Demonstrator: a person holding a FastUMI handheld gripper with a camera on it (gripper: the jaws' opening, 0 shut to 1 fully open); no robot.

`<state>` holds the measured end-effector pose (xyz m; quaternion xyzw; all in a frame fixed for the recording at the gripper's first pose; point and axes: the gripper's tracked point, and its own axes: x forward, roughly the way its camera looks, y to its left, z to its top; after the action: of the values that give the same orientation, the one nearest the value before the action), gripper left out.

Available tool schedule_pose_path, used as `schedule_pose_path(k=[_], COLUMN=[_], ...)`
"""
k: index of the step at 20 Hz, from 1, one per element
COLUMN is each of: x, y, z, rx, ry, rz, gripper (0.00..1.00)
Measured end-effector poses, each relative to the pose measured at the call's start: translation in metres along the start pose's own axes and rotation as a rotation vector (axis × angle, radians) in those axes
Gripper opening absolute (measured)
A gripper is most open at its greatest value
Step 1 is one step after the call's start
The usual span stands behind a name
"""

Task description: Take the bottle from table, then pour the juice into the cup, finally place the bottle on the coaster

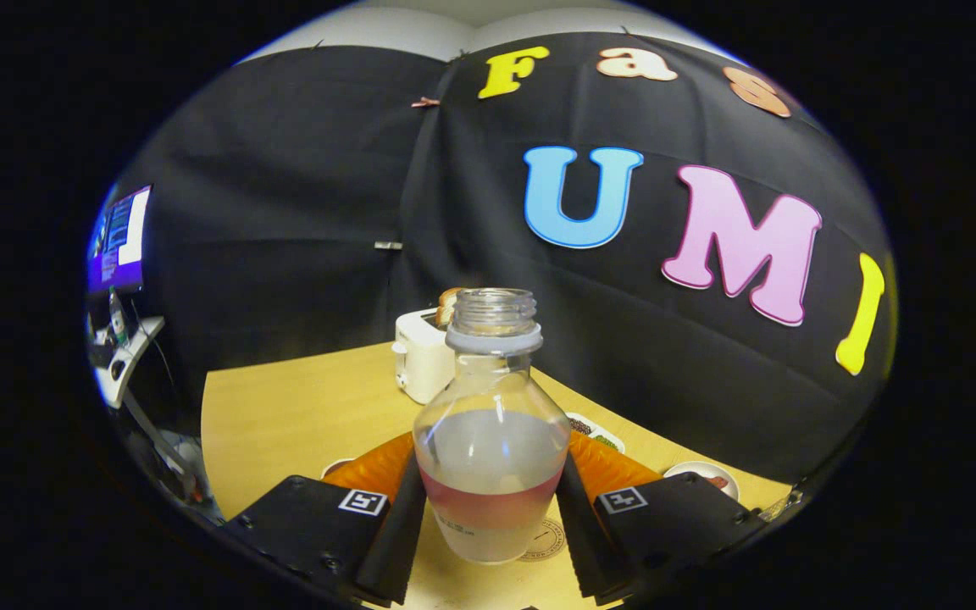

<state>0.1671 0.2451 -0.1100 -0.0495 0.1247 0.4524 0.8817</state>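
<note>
Gripper (492,508) is clenching the bottle (492,440), both fingers pressing its sides low on the body. Bottle is standing upright btwn them, cap off, w/ a shallow band of reddish juice (492,507) sitting at the bottom. Its base is hanging over or just touching the coaster (549,542), which is peeking out beside the bottle's base near the front edge of the desk (302,415); can't tell if there's contact.

Judging progress: pickup is done. Low juice level suggests the pour is prob. done too, but the cup isn't identifiable, so can't confirm. What's left looks like seating the bottle fully on the coaster & letting go.

Beyond the bottle, a white toaster (422,356) w/ bread in it is sitting toward the far edge; a plate (598,430) & a small bowl (704,476) are lying along the right edge.
</note>
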Motion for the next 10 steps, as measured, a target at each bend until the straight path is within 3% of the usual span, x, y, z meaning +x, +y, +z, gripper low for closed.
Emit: schedule_pose_path(k=[10], x=[0.018], y=[-0.064], z=[-0.042], rx=[0.106], ry=[-0.118], rz=[-0.222], gripper=[0.75])
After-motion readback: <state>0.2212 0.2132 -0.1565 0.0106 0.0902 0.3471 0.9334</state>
